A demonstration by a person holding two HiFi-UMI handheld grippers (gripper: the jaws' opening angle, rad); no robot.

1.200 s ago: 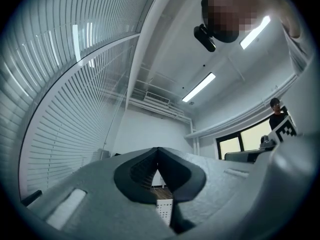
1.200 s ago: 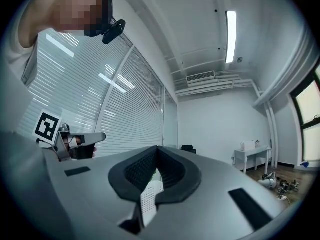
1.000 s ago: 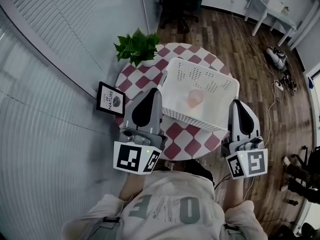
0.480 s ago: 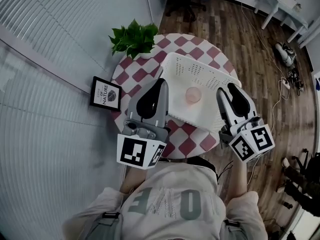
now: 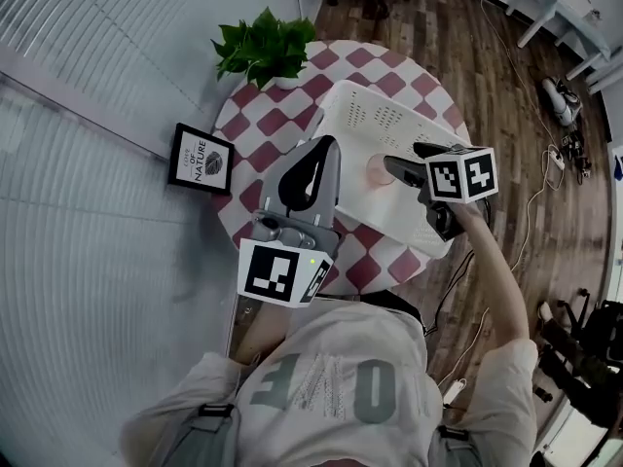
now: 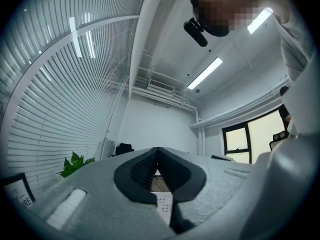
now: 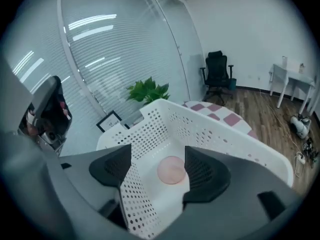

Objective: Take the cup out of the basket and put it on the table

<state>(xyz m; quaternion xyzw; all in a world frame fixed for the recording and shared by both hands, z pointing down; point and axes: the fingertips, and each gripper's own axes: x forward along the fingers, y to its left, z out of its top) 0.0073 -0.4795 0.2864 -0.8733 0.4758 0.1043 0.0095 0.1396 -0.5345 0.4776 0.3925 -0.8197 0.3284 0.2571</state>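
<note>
Table (image 5: 255, 154) is right in front of you. Basket (image 5: 389, 105) sits on its right half. Cup (image 5: 378, 170) is in the basket, on its floor, clear of the walls. Plant (image 5: 265, 49) is at the table's far-left edge, just behind-left of the basket. Frame (image 5: 200, 160) stands beside the table's left edge, by the blinds (image 5: 117, 56). Chair (image 7: 217, 66) is well behind the table, desk (image 7: 292, 76) far right.

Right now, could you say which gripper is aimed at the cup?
The right gripper, jaws opening empty, faces the pink cup; the left gripper points upward.
</note>
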